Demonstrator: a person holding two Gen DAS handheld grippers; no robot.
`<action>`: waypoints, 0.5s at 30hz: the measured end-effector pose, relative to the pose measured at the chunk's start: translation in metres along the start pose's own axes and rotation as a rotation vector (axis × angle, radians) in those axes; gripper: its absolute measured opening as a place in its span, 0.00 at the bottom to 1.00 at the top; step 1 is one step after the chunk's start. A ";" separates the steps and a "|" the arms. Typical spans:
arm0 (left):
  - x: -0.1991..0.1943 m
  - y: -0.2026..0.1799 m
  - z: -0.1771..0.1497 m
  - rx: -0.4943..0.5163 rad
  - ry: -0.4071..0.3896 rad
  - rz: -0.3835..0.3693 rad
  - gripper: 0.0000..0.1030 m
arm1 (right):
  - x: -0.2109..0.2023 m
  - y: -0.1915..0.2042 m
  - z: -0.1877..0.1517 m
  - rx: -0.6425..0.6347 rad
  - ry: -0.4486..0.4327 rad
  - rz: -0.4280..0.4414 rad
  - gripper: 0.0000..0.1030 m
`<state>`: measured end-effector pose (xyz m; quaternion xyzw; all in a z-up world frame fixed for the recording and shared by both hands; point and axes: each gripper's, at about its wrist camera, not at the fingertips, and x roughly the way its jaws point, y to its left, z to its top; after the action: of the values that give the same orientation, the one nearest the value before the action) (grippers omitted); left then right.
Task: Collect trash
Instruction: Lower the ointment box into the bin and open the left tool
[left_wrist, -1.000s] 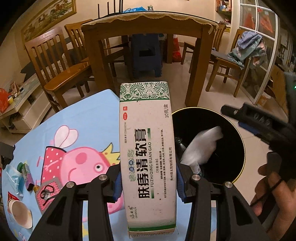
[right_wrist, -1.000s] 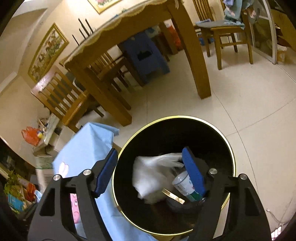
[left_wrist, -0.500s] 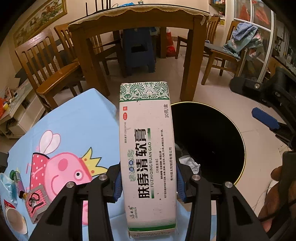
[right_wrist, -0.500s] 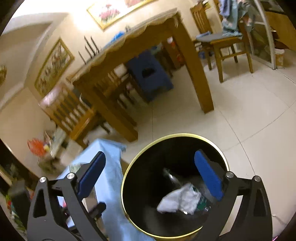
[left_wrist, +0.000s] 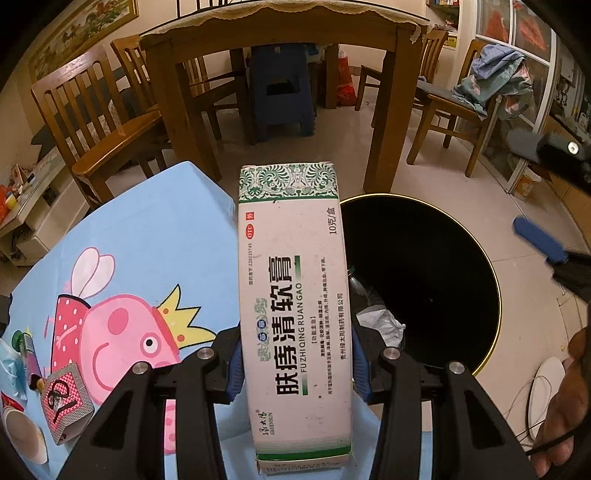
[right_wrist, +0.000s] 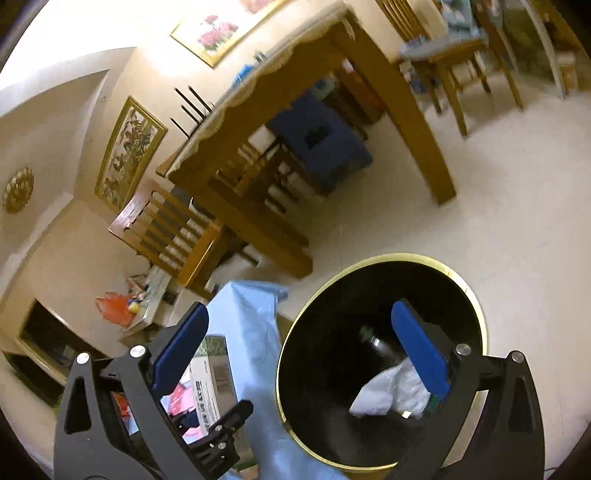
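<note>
My left gripper (left_wrist: 295, 363) is shut on a long white and green medicine box (left_wrist: 291, 295), which sticks out forward over the edge of the blue cartoon tablecloth (left_wrist: 155, 229), beside the black bin (left_wrist: 496, 306). A crumpled white tissue (right_wrist: 391, 387) and a bottle lie in the bin (right_wrist: 480, 325). My right gripper (right_wrist: 299, 332) hovers over the bin's near side. Its jaws are opening wide with nothing between them. One of its blue pads (left_wrist: 539, 238) shows at the right of the left wrist view.
A red patterned packet (left_wrist: 64, 400), a small bottle (left_wrist: 29, 358) and a cup (left_wrist: 22, 435) lie on the cloth's left. A wooden dining table (left_wrist: 280, 29), chairs and a blue stool (left_wrist: 280, 96) stand beyond. A hand (left_wrist: 565, 406) is at the lower right.
The right gripper's jaws spread wider and it tilted up and pulled back from the bin; the white tissue dropped to the bin's bottom. The left gripper kept its hold on the box and moved slightly.
</note>
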<state>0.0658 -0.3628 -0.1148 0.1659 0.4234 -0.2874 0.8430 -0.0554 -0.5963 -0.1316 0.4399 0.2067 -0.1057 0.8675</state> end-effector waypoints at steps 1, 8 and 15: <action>0.001 0.000 0.001 -0.003 0.001 -0.003 0.43 | -0.004 -0.006 0.002 0.030 -0.017 0.008 0.95; 0.011 -0.015 0.009 0.029 0.007 -0.032 0.43 | -0.048 -0.030 0.010 0.137 -0.223 -0.040 0.95; 0.019 -0.047 0.018 0.088 -0.005 -0.032 0.64 | -0.064 -0.028 0.013 0.116 -0.288 -0.052 0.95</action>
<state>0.0569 -0.4156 -0.1210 0.1953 0.4107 -0.3195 0.8313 -0.1193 -0.6234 -0.1163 0.4642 0.0852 -0.2020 0.8582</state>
